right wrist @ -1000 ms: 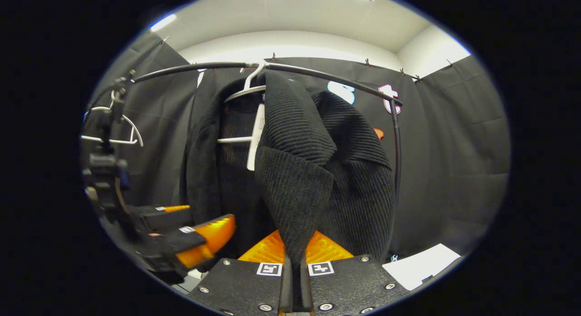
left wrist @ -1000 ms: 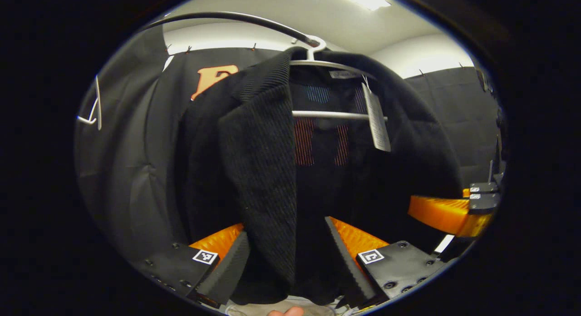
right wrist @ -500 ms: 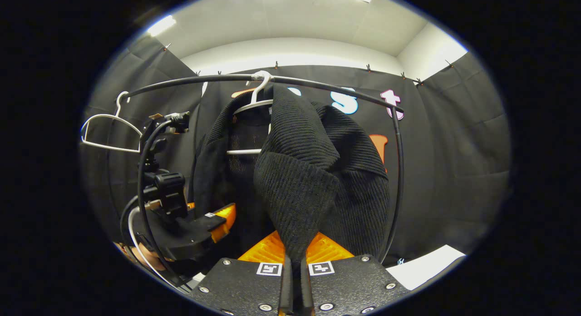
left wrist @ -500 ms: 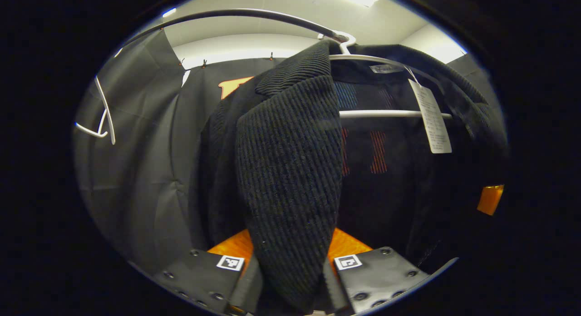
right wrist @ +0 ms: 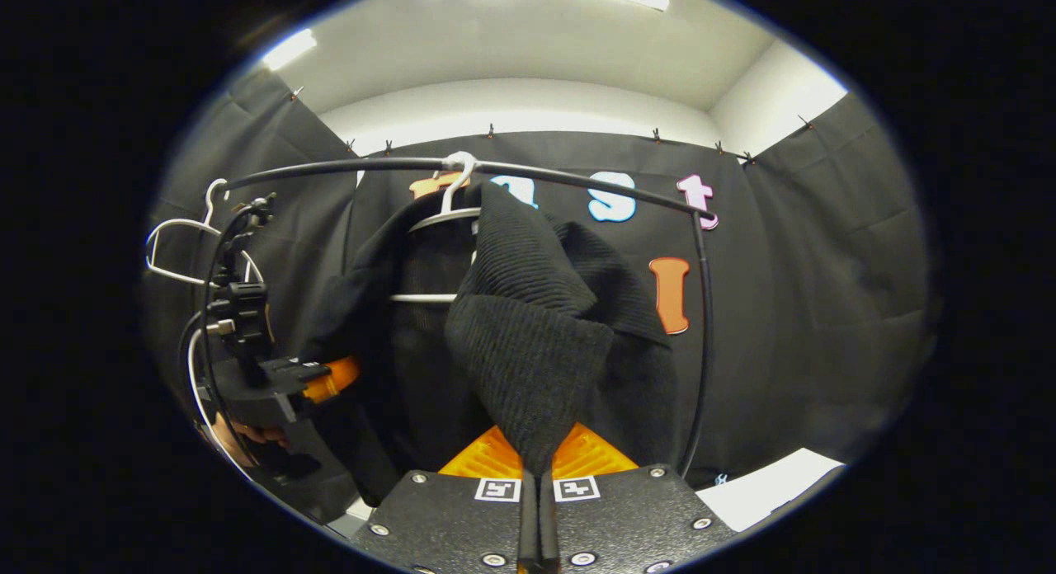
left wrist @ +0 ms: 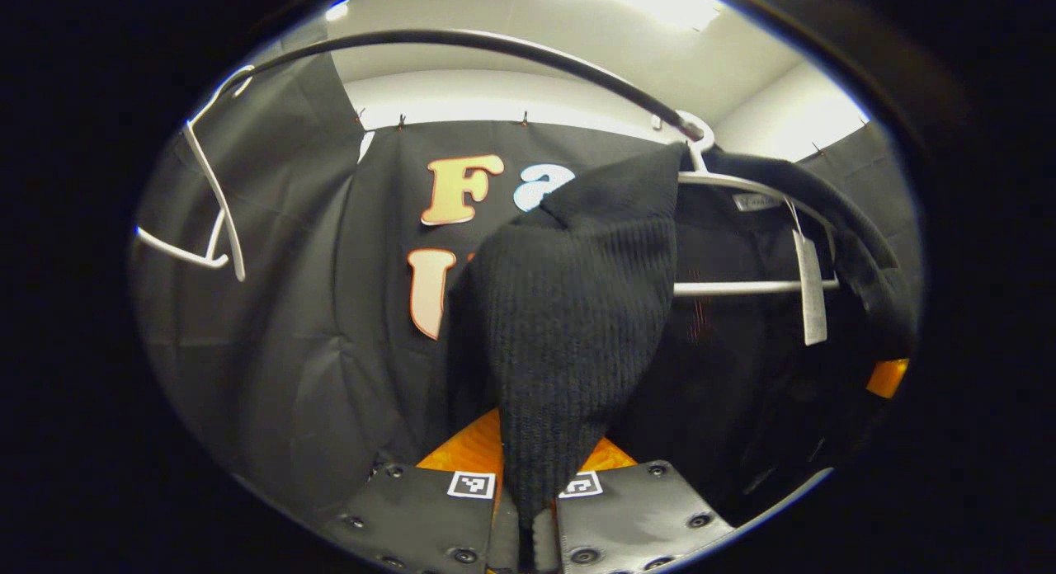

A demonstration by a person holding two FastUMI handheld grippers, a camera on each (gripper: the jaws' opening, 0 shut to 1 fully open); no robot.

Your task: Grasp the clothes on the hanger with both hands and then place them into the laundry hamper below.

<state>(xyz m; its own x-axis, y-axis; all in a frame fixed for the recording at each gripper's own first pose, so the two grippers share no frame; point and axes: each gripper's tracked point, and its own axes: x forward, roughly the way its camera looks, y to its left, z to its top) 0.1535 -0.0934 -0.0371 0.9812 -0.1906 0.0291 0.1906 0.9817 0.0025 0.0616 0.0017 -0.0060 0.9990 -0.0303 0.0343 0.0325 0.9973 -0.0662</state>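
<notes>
Black knitted coat (left wrist: 569, 326): lower hem cut off at the near edge. White hanger (left wrist: 742, 287): mostly hidden under the fabric. Paper tag (left wrist: 811, 289): print too small to tell.

Each hand-held gripper (right wrist: 537, 508) has black screwed plates bearing square black-and-white markers.

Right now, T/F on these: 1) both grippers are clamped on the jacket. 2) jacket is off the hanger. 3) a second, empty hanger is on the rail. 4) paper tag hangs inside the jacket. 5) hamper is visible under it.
1) True: left gripper and right gripper each pinch a front flap of the black jacket.
2) False: it hangs on the white hanger.
3) True: an empty hanger hangs on the rail.
4) True: the tag.
5) False: no hamper can be made out.
</notes>
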